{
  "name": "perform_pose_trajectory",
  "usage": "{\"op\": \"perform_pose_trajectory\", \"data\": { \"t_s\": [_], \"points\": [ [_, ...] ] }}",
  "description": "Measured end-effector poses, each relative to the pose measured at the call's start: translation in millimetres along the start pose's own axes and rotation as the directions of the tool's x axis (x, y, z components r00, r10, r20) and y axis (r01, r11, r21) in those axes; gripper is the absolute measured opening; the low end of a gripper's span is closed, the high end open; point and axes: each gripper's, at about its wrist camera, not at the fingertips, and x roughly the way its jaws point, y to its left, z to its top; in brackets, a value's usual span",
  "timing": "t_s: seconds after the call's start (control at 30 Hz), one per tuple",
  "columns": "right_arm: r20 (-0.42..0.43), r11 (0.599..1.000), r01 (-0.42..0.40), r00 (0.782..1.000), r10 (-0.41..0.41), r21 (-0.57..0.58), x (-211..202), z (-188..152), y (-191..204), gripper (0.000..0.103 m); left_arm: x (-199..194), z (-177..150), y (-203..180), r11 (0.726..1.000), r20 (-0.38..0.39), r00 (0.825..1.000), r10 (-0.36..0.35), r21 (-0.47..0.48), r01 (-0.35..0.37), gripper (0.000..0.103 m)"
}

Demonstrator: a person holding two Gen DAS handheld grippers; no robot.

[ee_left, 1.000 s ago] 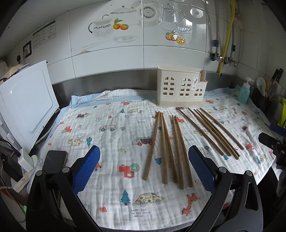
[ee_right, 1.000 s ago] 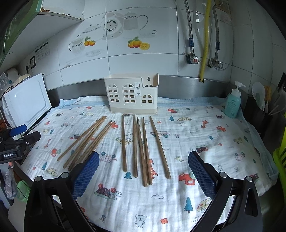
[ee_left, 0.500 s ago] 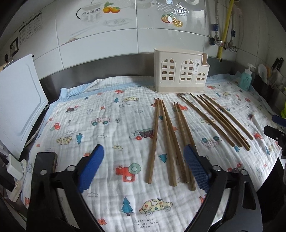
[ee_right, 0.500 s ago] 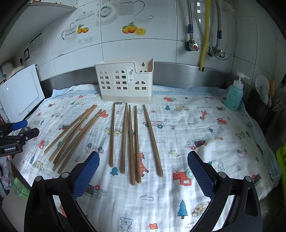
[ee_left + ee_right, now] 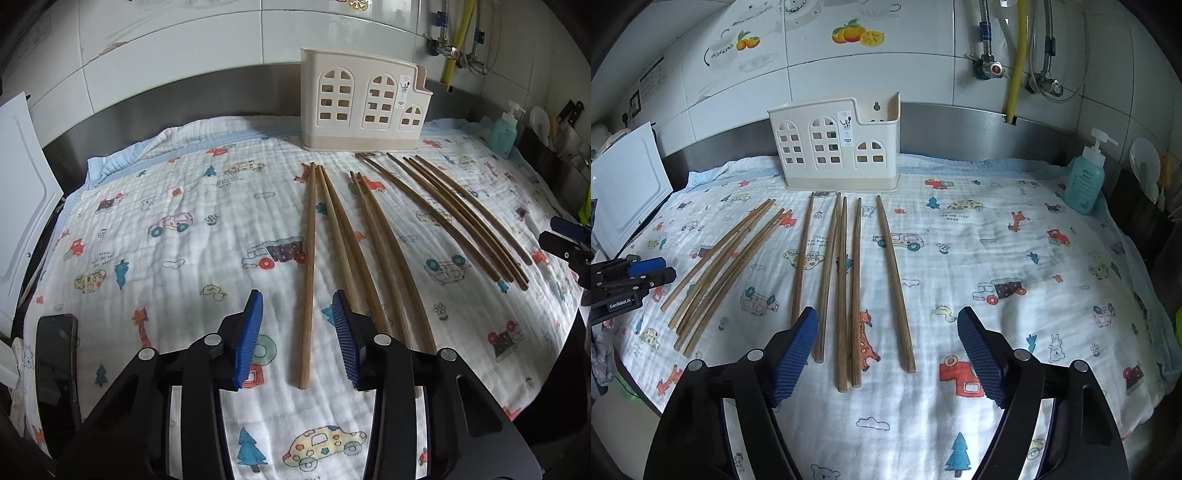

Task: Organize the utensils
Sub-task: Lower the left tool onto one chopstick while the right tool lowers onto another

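Brown wooden chopsticks lie side by side on a cartoon-print cloth (image 5: 184, 229), in front of a cream utensil holder (image 5: 364, 103) with window cut-outs. In the left wrist view my left gripper (image 5: 297, 295) hangs low over the near end of the leftmost chopstick (image 5: 310, 240). Its jaws are closing with that stick between them, and the blue pads (image 5: 251, 332) do not touch it. In the right wrist view my right gripper (image 5: 886, 312) straddles the near ends of several middle chopsticks (image 5: 846, 277). Its jaws are closing too, still wide and clear of the sticks. The holder (image 5: 834, 147) stands behind them.
A teal soap bottle (image 5: 1084, 181) stands at the back right. A white board (image 5: 22, 206) leans at the left and a black phone (image 5: 57, 354) lies near the cloth's left corner. A loose fan of thinner chopsticks (image 5: 720, 266) lies beside the middle ones. Pipes run down the tiled wall.
Both grippers have sunk forward toward the near ends of the chopsticks. The left jaws narrowed sharply around the leftmost stick, and the right jaws narrowed a little.
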Motion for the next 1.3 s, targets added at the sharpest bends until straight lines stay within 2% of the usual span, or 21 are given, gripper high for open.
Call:
{"op": "perform_pose_trajectory", "data": {
  "t_s": [0.13, 0.27, 0.73, 0.83, 1.13, 1.3],
  "points": [
    [-0.019, 1.0, -0.012, 1.0, 0.012, -0.002, 8, -1, -2, 0.068, 9, -1, -1, 1.0, -0.026, 1.0, -0.014, 0.009, 0.014, 0.026],
    [-0.036, 1.0, -0.024, 0.999, 0.024, 0.01, 15, -1, -7, 0.064, 14, 0, -1, 1.0, -0.038, 0.999, -0.019, 0.008, 0.019, 0.022],
    [-0.074, 0.999, -0.044, 0.996, 0.045, 0.005, 32, 2, -10, 0.04, 25, 2, 1, 1.0, -0.059, 0.998, -0.031, 0.002, 0.031, 0.021],
    [-0.083, 0.999, -0.045, 0.996, 0.045, -0.001, 36, 3, -7, 0.04, 27, 2, 2, 0.999, -0.066, 0.997, -0.05, -0.01, 0.049, 0.021],
    [-0.102, 0.998, -0.054, 0.993, 0.053, -0.011, 44, 4, -5, 0.037, 32, 6, 0, 0.999, -0.088, 0.995, -0.047, 0.016, 0.048, 0.021],
    [-0.108, 0.998, -0.064, 0.992, 0.062, -0.016, 48, 5, -2, 0.035, 34, 9, -3, 0.999, -0.106, 0.994, -0.034, 0.036, 0.038, 0.016]
  ]
}}
